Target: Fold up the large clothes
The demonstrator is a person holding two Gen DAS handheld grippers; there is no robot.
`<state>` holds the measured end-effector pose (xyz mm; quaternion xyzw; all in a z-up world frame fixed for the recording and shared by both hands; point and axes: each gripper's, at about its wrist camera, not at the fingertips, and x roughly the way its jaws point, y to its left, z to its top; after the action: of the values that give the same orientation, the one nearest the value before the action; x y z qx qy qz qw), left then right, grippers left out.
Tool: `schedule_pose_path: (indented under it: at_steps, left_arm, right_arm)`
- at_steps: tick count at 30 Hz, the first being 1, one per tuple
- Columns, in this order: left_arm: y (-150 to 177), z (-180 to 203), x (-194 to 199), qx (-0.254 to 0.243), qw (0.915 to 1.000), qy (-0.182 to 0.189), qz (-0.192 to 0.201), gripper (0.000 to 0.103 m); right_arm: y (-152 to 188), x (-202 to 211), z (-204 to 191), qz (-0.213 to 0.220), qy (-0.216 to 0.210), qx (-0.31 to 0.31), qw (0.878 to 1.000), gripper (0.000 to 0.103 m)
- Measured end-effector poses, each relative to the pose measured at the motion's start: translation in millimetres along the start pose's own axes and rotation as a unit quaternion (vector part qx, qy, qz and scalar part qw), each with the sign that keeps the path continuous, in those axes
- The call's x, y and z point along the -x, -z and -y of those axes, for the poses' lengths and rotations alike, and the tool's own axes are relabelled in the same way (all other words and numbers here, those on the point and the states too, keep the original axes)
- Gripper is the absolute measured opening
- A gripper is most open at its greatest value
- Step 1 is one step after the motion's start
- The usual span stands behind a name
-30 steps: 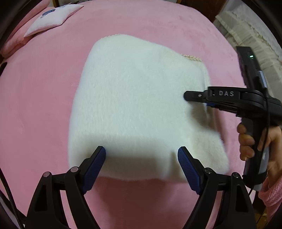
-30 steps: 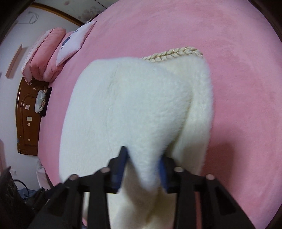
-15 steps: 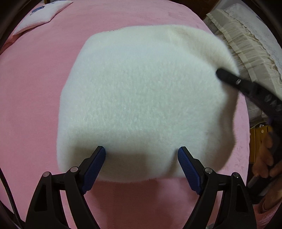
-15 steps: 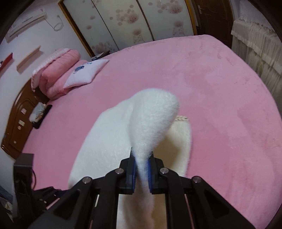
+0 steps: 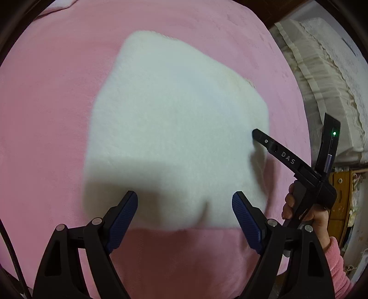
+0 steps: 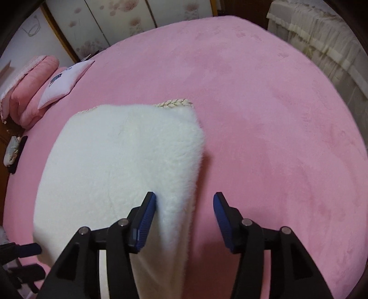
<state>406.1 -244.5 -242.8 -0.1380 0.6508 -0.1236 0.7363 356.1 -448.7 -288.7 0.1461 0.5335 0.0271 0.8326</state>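
A white fluffy garment [image 5: 174, 138] lies folded into a thick block on the pink bed [image 5: 46, 115]. It also shows in the right wrist view [image 6: 119, 165], with a braided cream trim [image 6: 174, 103] at its far edge. My left gripper [image 5: 185, 215] is open and empty, its blue pads over the garment's near edge. My right gripper [image 6: 184, 220] is open, and the garment's right edge lies between its jaws, against the left pad. The right gripper also shows in the left wrist view [image 5: 255, 133] at the garment's right side.
Pink pillows [image 6: 30, 92] and a white cushion [image 6: 64, 85] lie at the bed's far left. Cream lace curtains [image 6: 322, 46] hang on the right. A wooden headboard [image 6: 4, 142] with small items stands far left. Wardrobe doors [image 6: 138, 20] stand behind the bed.
My right gripper held the garment's edge lifted, then lowered it and opened, letting the fabric go. The garment dropped flat on the bed. My left gripper stayed open.
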Motion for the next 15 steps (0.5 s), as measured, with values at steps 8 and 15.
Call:
schedule_pose_path:
  at_steps: [8,15]
  left_arm:
    - [-10,-37,8,0.028,0.9976,-0.058,0.027,0.083]
    - [-9,-45,6,0.014,0.9961,-0.086,0.016,0.083]
  right_arm:
    - [-40,-4,-22,0.028,-0.086,0.014,0.996,0.010]
    - [-47,-15,-30,-0.013,-0.011,-0.001,1.000,0.015]
